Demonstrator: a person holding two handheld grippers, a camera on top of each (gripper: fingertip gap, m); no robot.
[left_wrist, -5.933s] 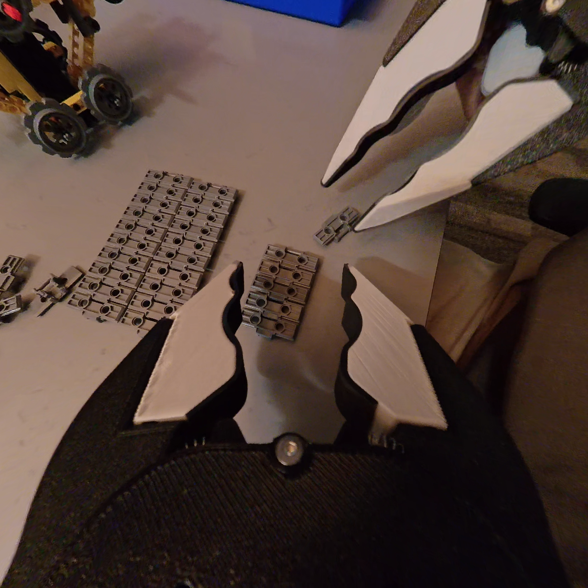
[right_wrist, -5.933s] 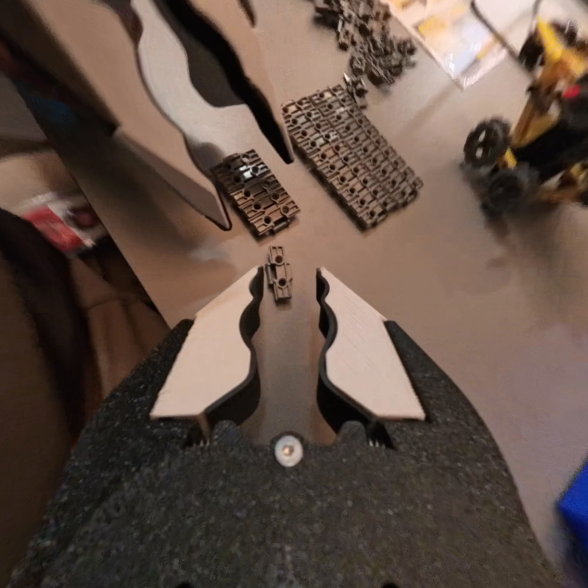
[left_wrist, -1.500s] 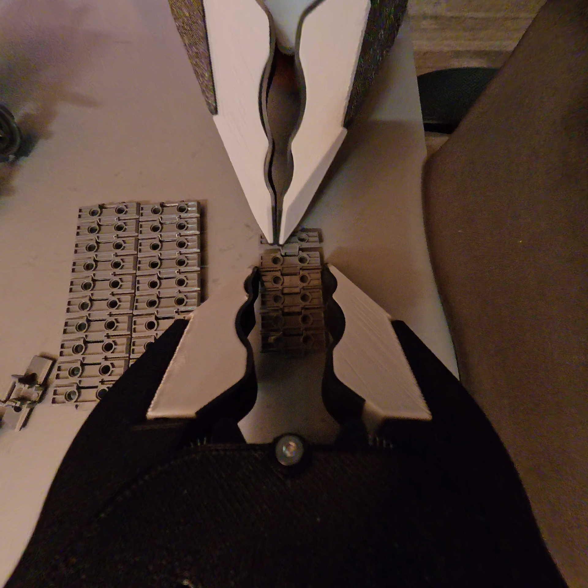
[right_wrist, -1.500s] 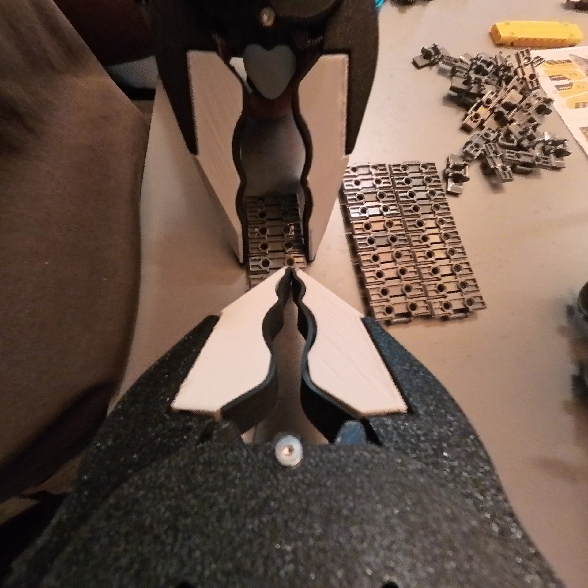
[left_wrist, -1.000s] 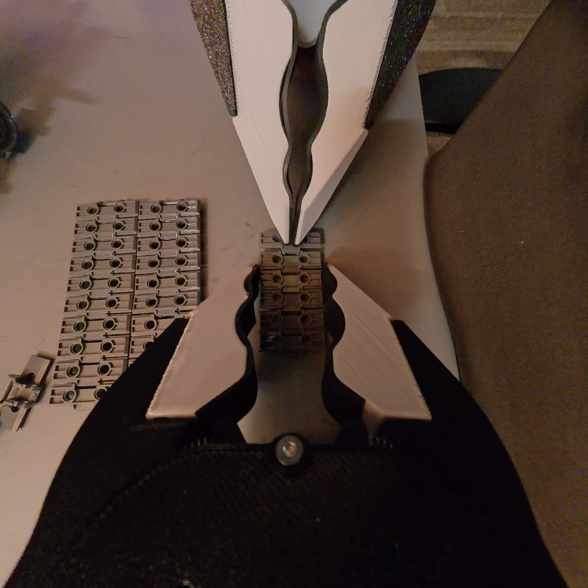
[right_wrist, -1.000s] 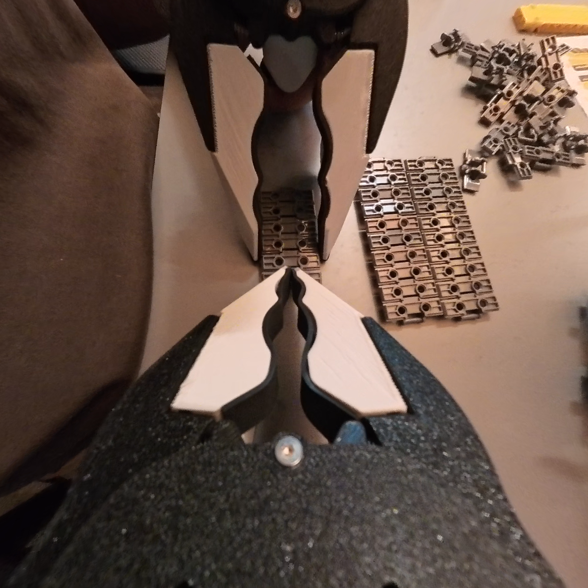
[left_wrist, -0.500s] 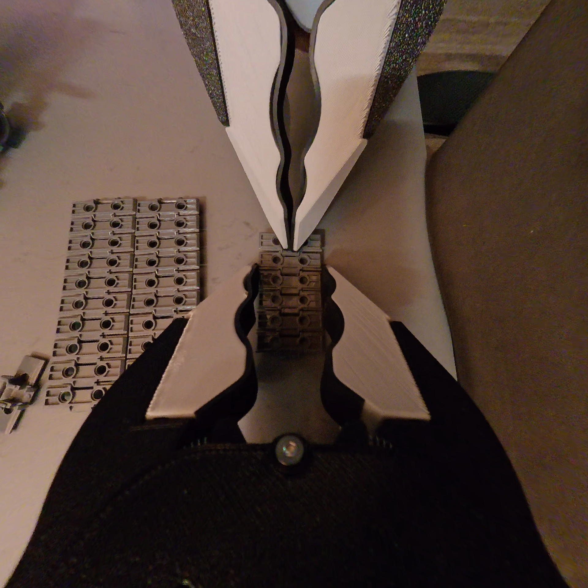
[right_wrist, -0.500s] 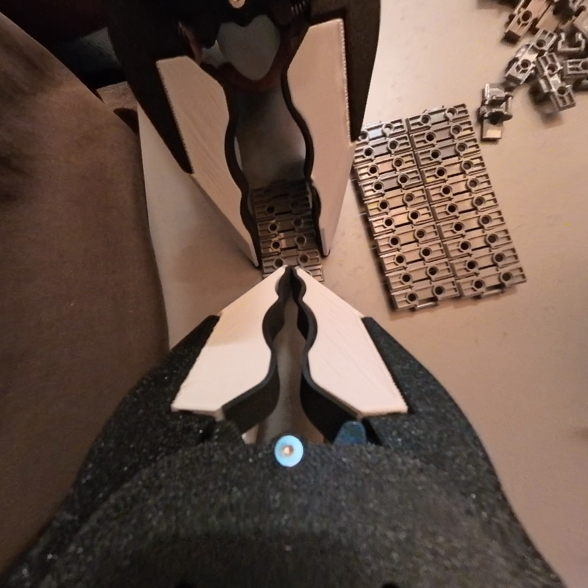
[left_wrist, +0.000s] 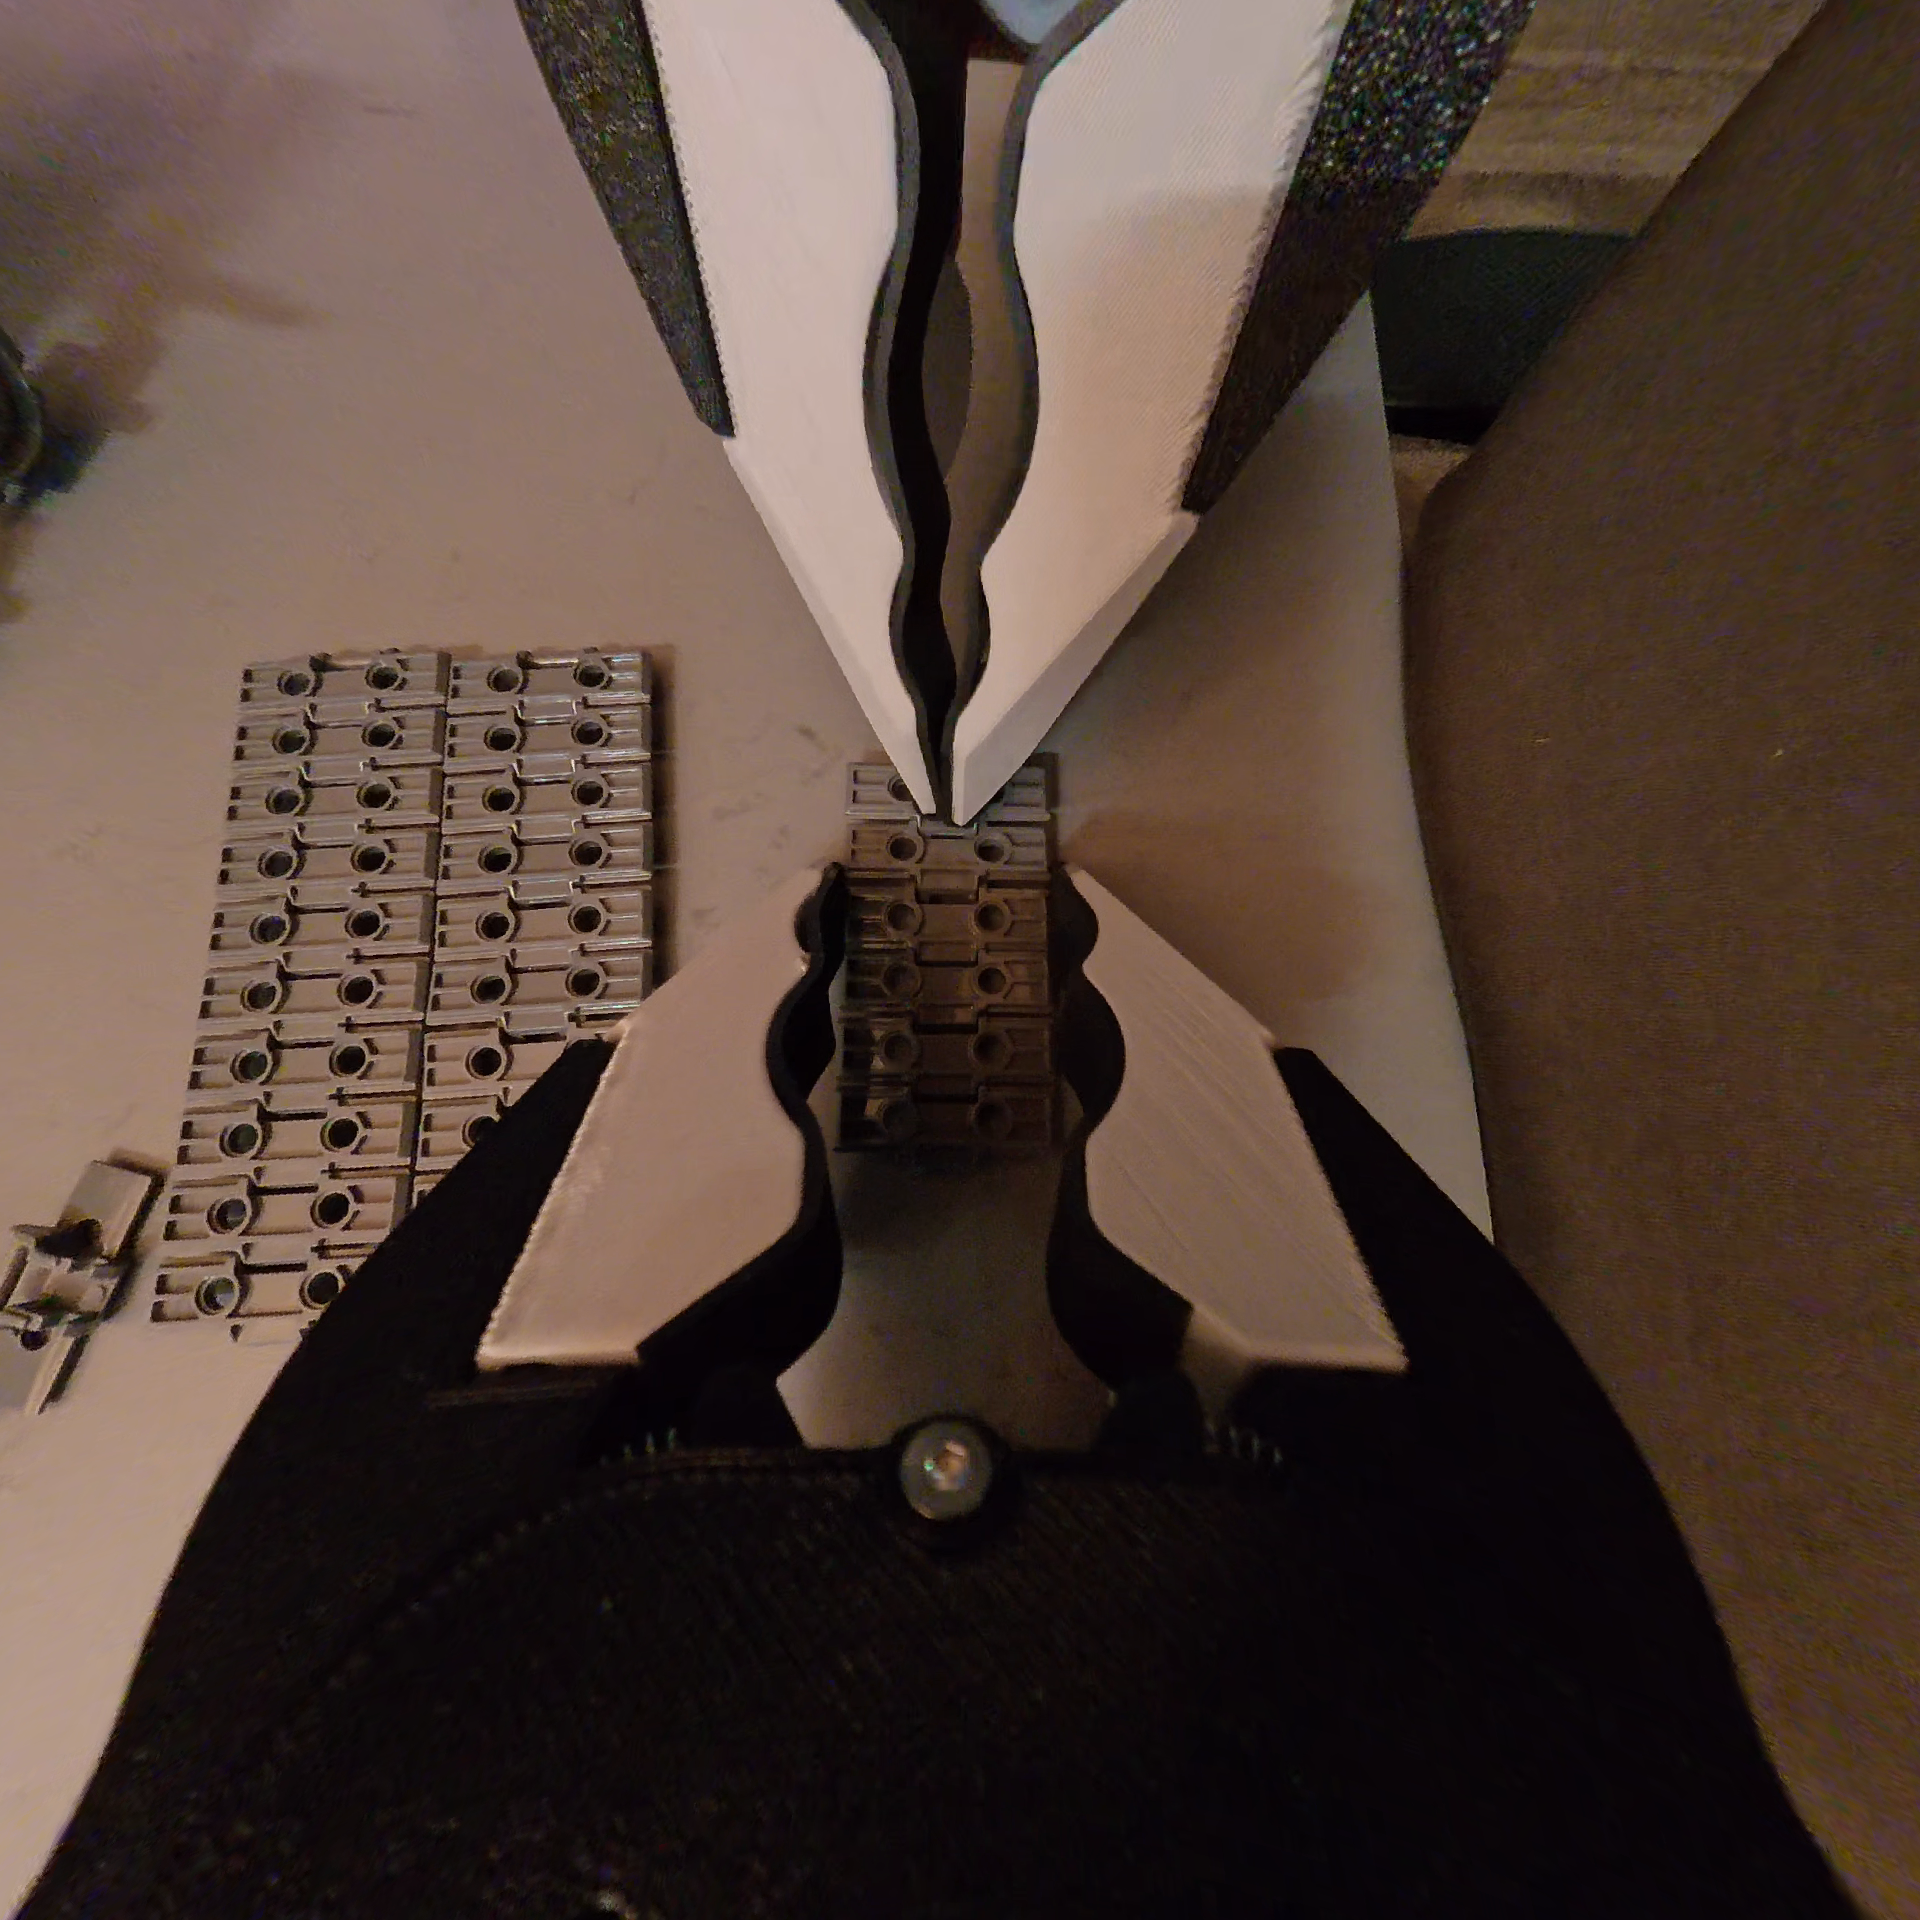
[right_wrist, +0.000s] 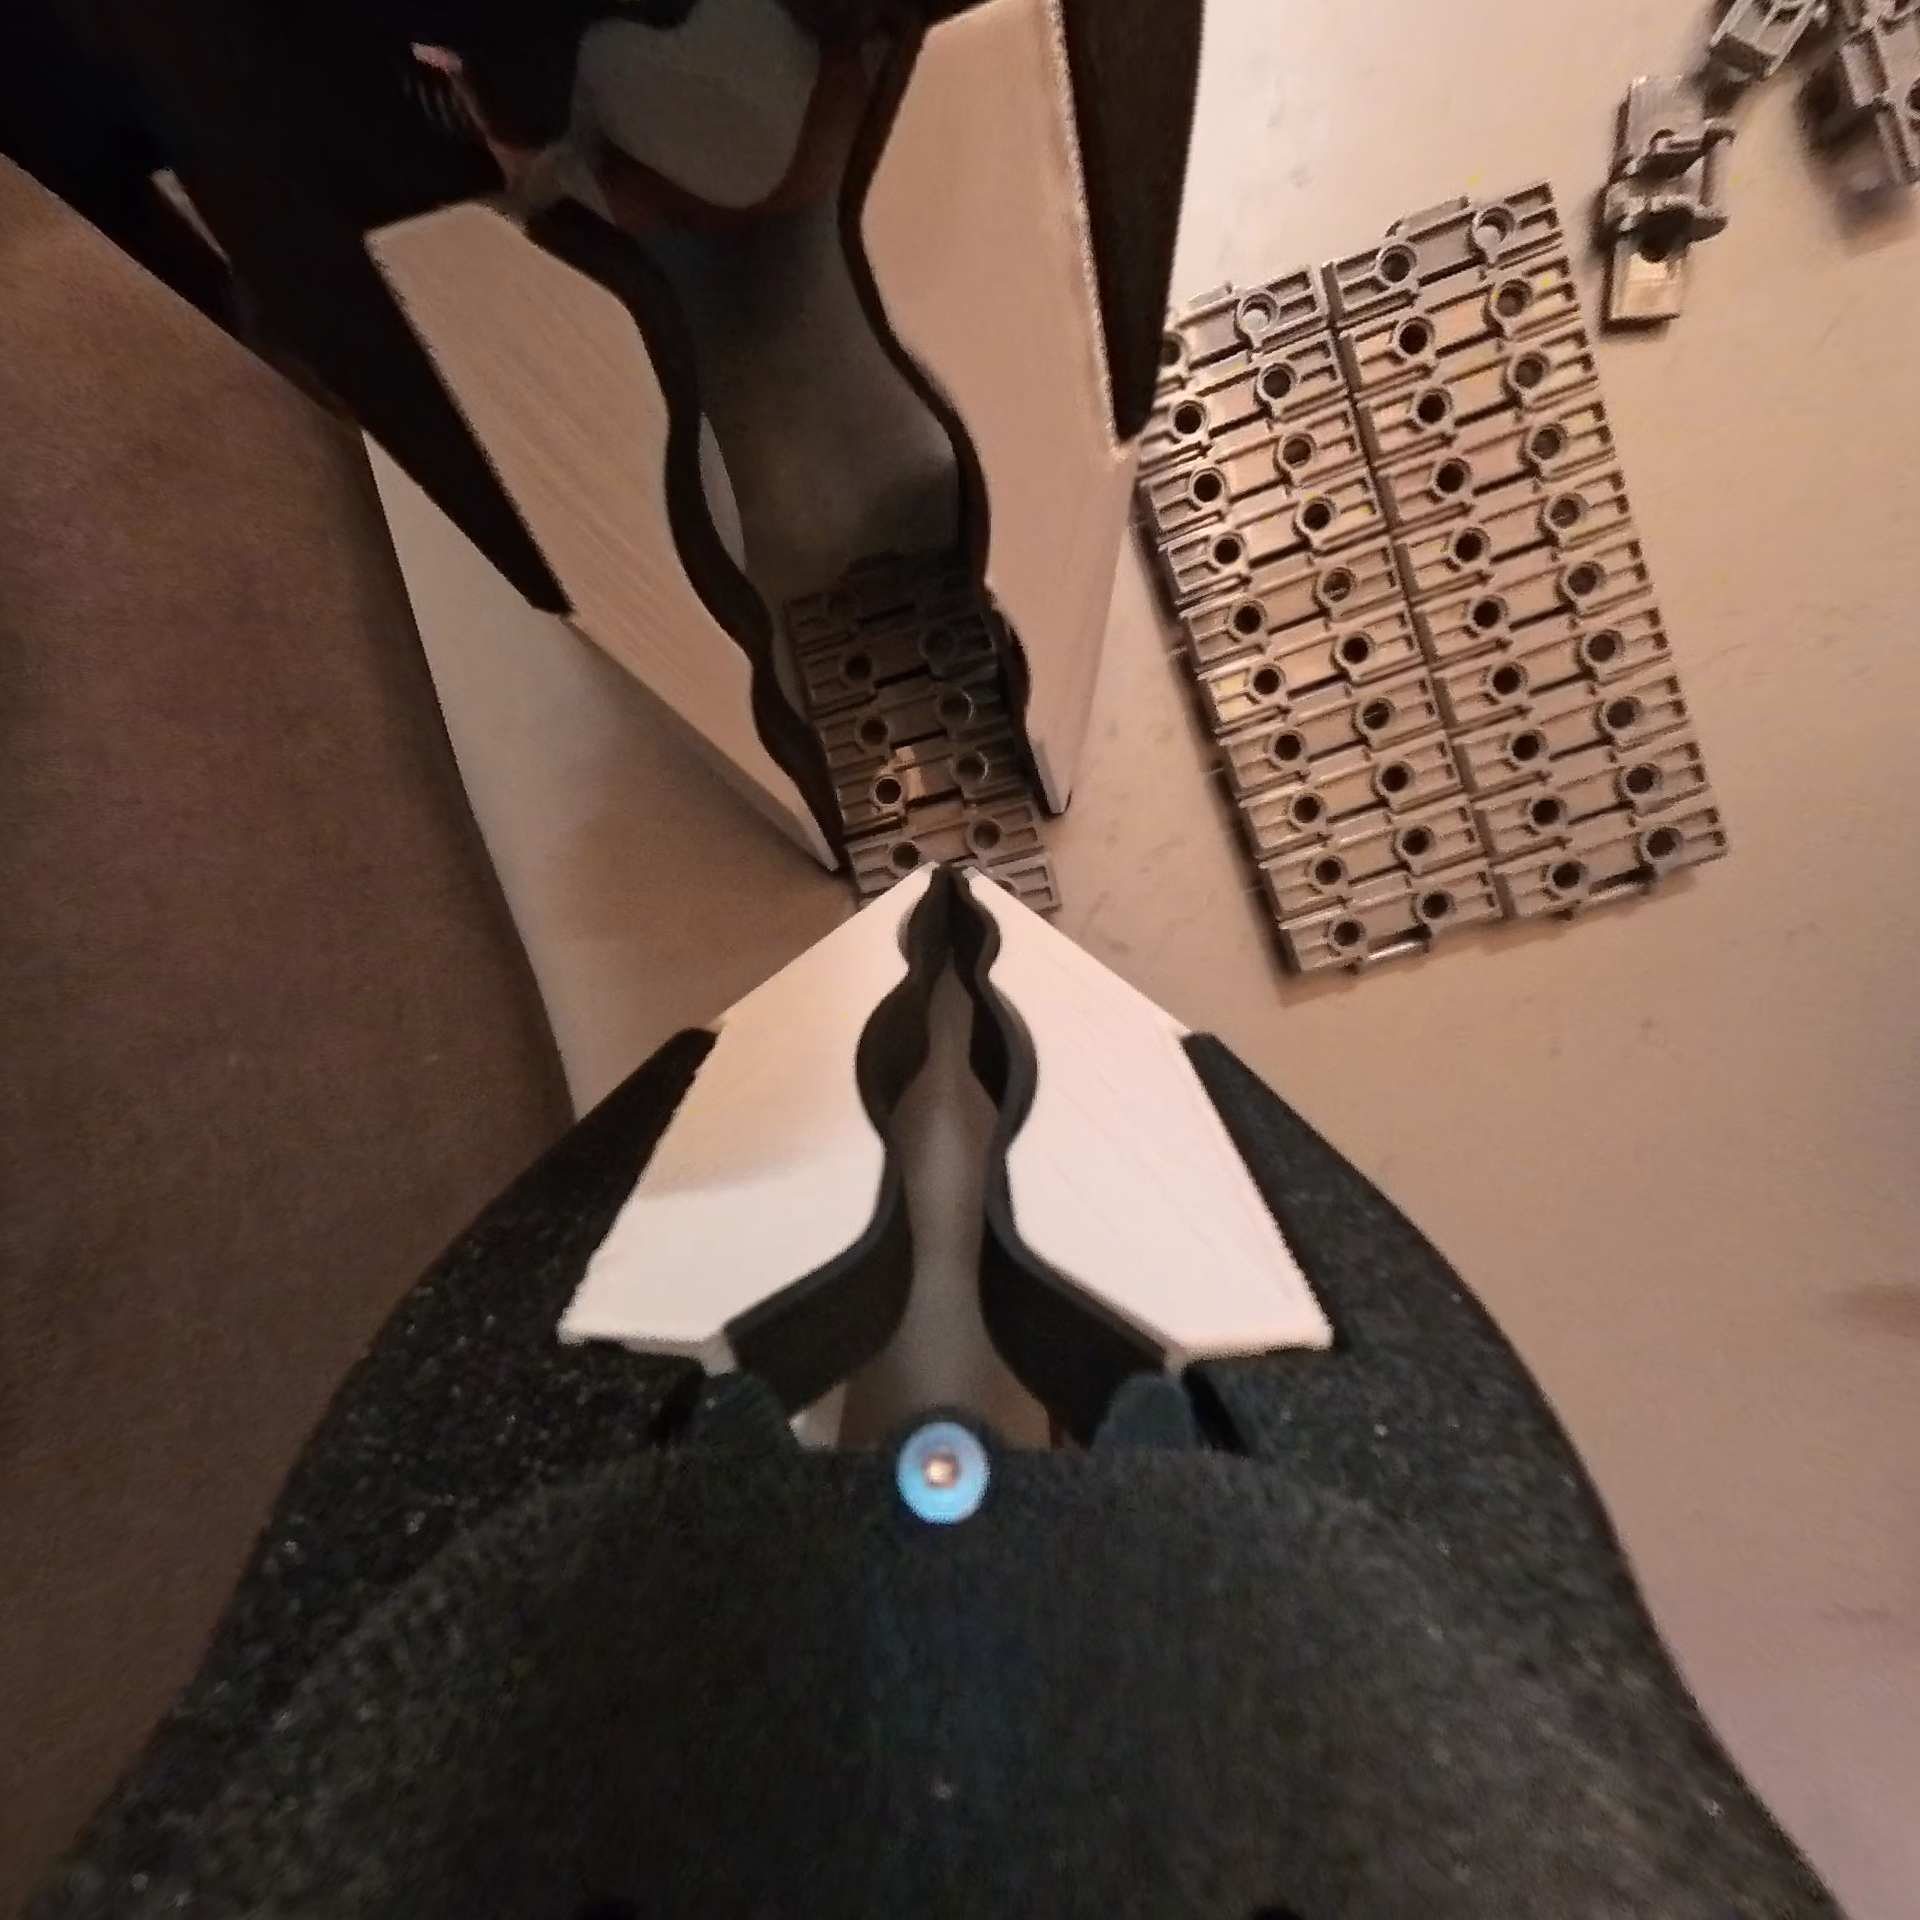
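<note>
A short strip of grey track links (left_wrist: 945, 987) lies on the pale table (left_wrist: 416, 416) near its edge. My left gripper (left_wrist: 948, 883) straddles the strip, both fingers pressed against its long sides. My right gripper (left_wrist: 943, 816) comes in from the opposite side with its tips closed together. The tips touch the middle of the end link (left_wrist: 1023, 795) at the strip's far end. In the right wrist view the right gripper (right_wrist: 948, 881) meets that link (right_wrist: 1023, 883), with the strip (right_wrist: 914, 727) between the left gripper's fingers (right_wrist: 1070, 623).
A large mat of joined track links (left_wrist: 436, 935) lies left of the strip; it also shows in the right wrist view (right_wrist: 1423, 592). Loose links lie beyond it (left_wrist: 62, 1278) (right_wrist: 1652, 218). Brown fabric (left_wrist: 1662, 935) borders the table edge by the strip. Less than 4 cm separates the two grippers' tips.
Since 5.9 s ago my left gripper closed around the strip, and the single link now sits at the strip's end under my shut right gripper. In the last second the right gripper tilted steeper.
</note>
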